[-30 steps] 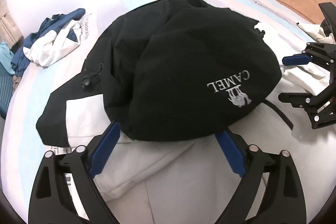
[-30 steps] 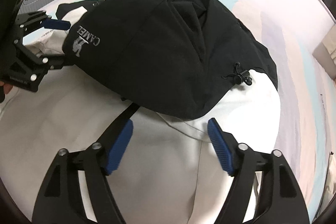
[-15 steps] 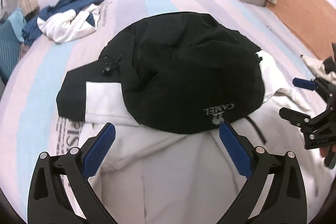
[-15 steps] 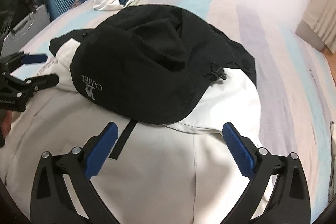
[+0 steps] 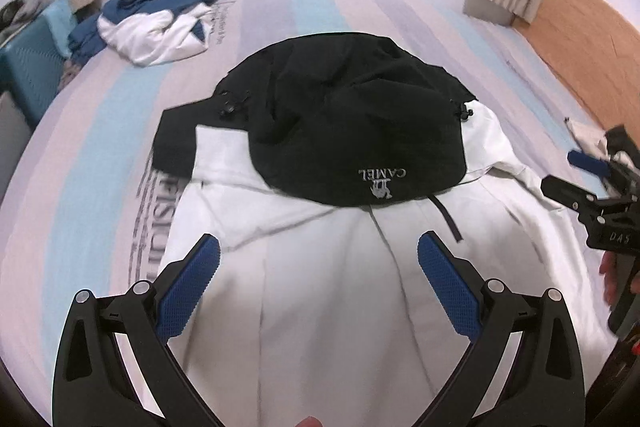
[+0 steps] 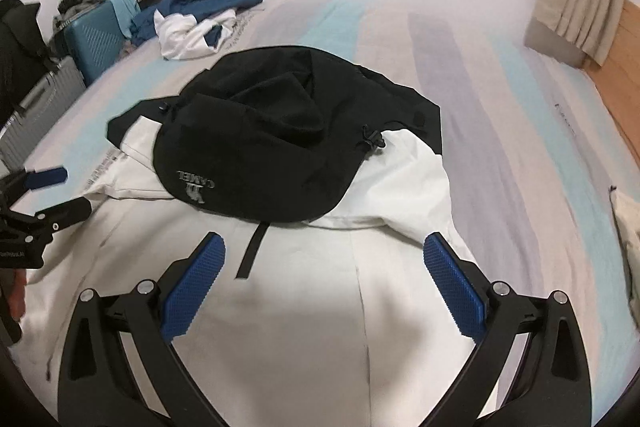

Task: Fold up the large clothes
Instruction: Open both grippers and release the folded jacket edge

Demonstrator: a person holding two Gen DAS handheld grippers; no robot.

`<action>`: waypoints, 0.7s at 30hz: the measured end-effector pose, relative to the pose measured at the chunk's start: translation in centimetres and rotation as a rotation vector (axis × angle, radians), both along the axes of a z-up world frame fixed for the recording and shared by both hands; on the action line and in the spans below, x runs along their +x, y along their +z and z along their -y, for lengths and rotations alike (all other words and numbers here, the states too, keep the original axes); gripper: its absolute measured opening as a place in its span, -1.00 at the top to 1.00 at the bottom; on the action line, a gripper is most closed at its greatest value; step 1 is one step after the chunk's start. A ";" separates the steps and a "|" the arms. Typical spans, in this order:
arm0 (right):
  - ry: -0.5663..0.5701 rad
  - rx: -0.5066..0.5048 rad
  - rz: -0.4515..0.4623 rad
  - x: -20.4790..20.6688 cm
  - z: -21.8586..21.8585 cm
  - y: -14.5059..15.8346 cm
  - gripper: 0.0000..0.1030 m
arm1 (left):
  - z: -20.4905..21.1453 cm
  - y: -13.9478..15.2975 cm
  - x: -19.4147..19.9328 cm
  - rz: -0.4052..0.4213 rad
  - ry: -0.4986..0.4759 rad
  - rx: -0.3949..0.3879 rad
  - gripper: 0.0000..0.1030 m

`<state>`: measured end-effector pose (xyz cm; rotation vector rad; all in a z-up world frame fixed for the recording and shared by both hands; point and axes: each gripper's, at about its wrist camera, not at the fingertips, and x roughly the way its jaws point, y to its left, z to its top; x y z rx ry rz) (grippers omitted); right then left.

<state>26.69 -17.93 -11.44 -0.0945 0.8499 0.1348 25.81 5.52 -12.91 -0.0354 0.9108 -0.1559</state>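
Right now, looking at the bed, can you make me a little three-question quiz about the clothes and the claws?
1. True or false: the black hood with the CAMEL logo lies folded onto the white body of the big black-and-white jacket.
2. What is the left claw holding? A) the hood B) a sleeve C) nothing
3. Fill in: the crumpled blue-and-white garment lies at the far end of the striped bedsheet, next to a teal ____.

Key: 1 true. 2 C; the right claw is open and empty too. 3 suitcase.
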 end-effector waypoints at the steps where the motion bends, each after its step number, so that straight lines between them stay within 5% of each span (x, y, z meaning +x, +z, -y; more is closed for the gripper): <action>1: 0.007 -0.008 0.013 -0.7 0.1 0.2 -0.86 | 0.0 0.2 -0.5 -0.002 0.008 -0.004 -0.89; 12: 0.047 -0.036 0.058 -8.4 2.2 3.6 -0.86 | -0.5 2.6 -9.8 -0.012 0.062 0.057 -0.89; 21: 0.046 -0.053 0.047 -14.8 2.6 3.6 -0.86 | -1.8 2.1 -15.6 -0.030 0.049 0.060 -0.89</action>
